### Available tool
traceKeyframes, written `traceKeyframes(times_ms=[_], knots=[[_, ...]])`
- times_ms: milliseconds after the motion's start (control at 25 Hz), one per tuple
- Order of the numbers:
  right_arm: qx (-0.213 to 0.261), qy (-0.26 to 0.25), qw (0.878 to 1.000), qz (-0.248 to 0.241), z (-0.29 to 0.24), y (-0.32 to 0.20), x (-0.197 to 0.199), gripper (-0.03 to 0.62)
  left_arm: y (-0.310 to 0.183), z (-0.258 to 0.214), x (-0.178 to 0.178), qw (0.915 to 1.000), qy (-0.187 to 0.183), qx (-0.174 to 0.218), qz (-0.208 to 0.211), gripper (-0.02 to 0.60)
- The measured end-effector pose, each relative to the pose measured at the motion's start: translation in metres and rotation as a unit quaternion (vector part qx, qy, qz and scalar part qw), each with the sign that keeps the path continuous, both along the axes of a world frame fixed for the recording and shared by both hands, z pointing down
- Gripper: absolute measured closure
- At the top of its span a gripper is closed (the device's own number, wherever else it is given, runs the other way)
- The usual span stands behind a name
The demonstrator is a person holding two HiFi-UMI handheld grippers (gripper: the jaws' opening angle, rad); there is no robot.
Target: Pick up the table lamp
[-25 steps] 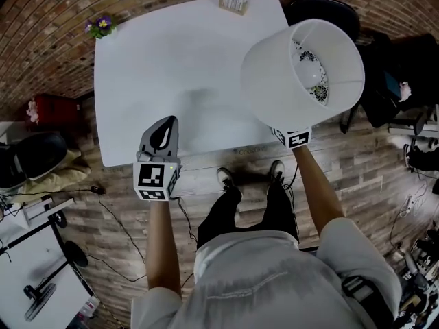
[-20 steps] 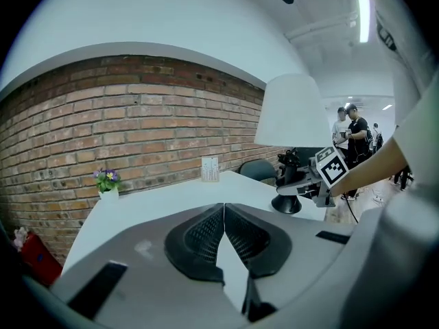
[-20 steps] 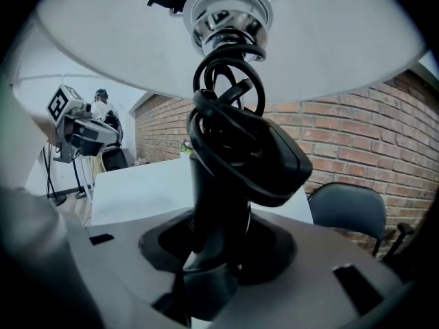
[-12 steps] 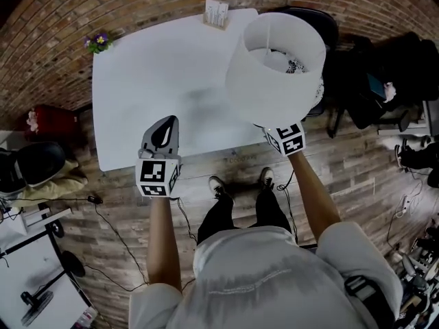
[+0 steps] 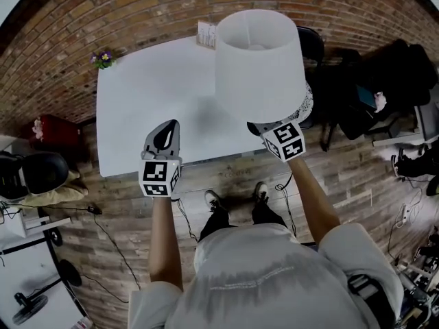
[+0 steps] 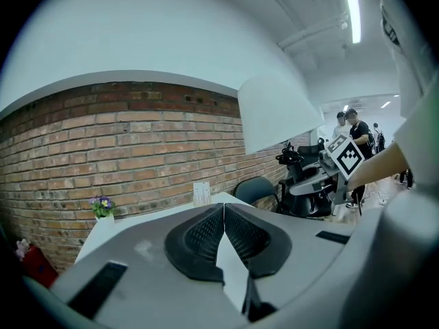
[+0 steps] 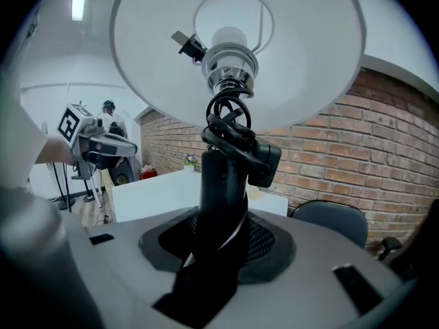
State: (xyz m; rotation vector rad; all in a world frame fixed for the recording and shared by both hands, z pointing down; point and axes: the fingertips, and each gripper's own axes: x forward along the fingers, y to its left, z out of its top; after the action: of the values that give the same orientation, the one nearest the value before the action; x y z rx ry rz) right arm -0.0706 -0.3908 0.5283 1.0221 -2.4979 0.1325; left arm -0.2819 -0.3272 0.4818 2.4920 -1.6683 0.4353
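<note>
Right claw (image 7: 221, 249) is pinched on the black stem (image 7: 223, 184) of the table lamp (image 5: 257, 64), a white drum shade on a dark post, with both jaws pressed against the post low down. From that claw the lamp's long axis runs straight out along the jaws. The stem rises from the grip, and a black cable (image 7: 230, 118) is looped round its upper part. The bulb socket and the open underside of the shade (image 7: 236, 53) sit at the far end.

From the head view, the shade hangs over the right-hand edge of the white rectangular desk (image 5: 151, 94) and hides the jaws beneath it, so only the marker cube shows at its near rim. I judge the lamp to be carried off the desk, with all its weight on this one grip. Its foot shows in no view. It looks top-heavy, so a tilt of the wrist would likely swing the wide shade.

Left claw (image 6: 223, 228) is pressed together on nothing and hovers at the desk's near edge, well apart from the lamp and to its left. The right hand is plainly the nearer.

A small pale card holder (image 5: 206, 33) stands at the desk's far edge, just beside the shade as seen from above. A little pot of purple flowers (image 5: 103, 59) sits at the far left corner. A black chair (image 5: 312, 43) stands behind the shade to the right, and a red brick wall (image 5: 137, 5) lies beyond. The freest room seems to be upward and over the desk's middle.
</note>
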Motion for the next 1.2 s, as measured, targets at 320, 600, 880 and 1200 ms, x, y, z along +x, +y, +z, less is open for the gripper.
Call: traceKeyframes(times_ms=[320,600,880,1200], knots=[[-0.015,0.012,1.000,0.019,-0.048,0.008,0.039,0.436,-0.008,-0.039,0.019,0.9992,-0.006,0.037,-0.008,0.569],[0.003,0.019,0.999,0.037,-0.095,0.022,0.078,0.436,-0.014,-0.075,0.046,0.9972,-0.007,0.074,0.007,0.569],[0.034,0.021,0.997,0.060,-0.130,0.041,0.111,0.436,-0.009,-0.103,0.060,0.9956,-0.006,0.093,0.012,0.569],[0.064,0.019,0.995,0.081,-0.155,0.056,0.128,0.436,0.001,-0.129,0.068,0.9927,-0.024,0.116,0.025,0.569]])
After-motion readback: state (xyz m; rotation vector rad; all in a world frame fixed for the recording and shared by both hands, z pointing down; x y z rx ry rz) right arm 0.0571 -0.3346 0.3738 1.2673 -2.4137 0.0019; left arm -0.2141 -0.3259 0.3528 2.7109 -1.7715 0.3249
